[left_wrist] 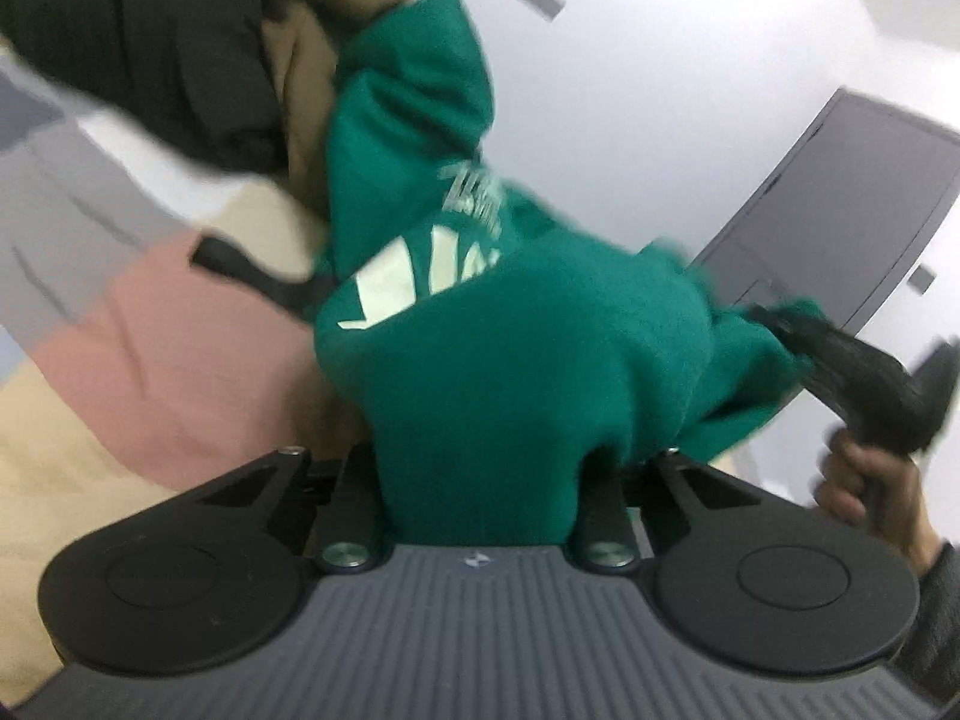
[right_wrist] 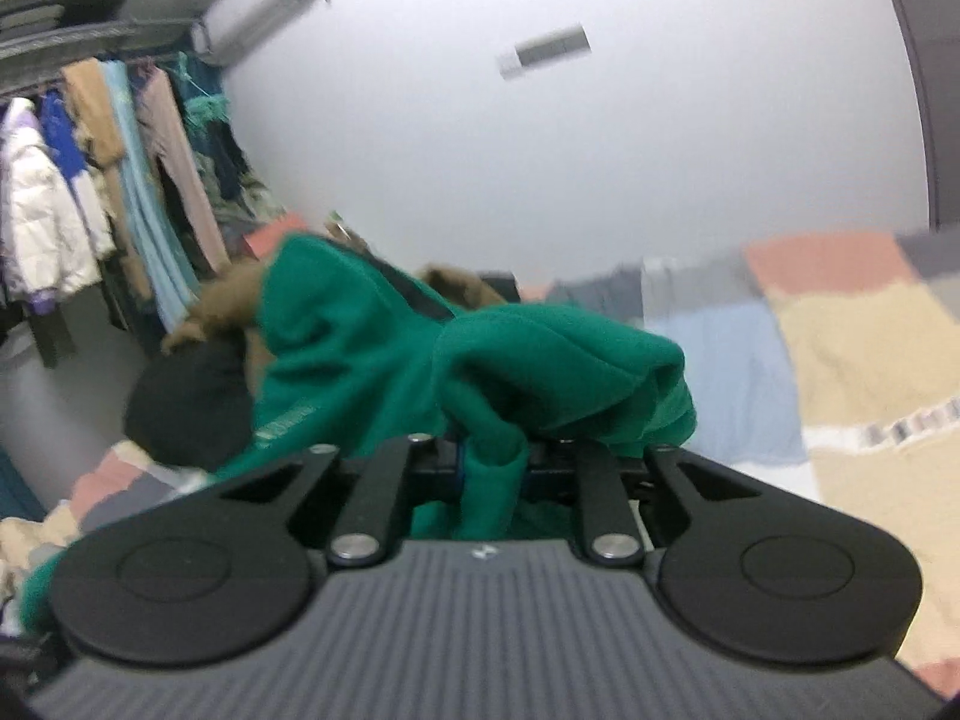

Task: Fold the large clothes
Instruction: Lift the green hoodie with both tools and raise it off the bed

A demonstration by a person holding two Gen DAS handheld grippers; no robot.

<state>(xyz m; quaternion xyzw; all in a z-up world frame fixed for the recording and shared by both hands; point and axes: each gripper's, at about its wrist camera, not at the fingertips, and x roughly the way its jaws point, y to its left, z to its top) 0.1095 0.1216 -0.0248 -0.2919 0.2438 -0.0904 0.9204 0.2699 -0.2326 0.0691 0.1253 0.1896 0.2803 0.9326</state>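
A bed (right_wrist: 870, 360) covered by a patchwork blanket of pink, cream, grey and pale-blue blocks serves as the working surface, in a plain white-walled room. Nearest the lens in the left wrist view, the left gripper (left_wrist: 480, 468) has its jaws drawn narrow on a thick fold of the green sweatshirt (left_wrist: 510, 348), which fills the gap between them and hides the fingertips; the cloth rises straight out of the jaws, so the garment appears lifted clear of the bed rather than lying on it. In the right wrist view the right gripper (right_wrist: 492, 456) is likewise closed narrow on a bunched ridge of the same sweatshirt (right_wrist: 480, 348). A two-point hold of this kind is probably meant to raise the garment and let it hang open, so that it can be spread flat before the first fold. At the right edge of the left view, the person's right hand (left_wrist: 864, 480) grips the handle of the other tool, whose fingers (left_wrist: 798, 330) reach into the green cloth. White printed lettering (left_wrist: 420, 276) faces the left camera. Behind the sweatshirt lies a heap of a black garment (left_wrist: 150, 48) and a tan garment (left_wrist: 312, 60), seemingly awaiting folding. Farthest away stand a clothes rail with hanging clothes (right_wrist: 108, 180), a wall air conditioner (right_wrist: 264, 0) and a grey door (left_wrist: 852, 204).
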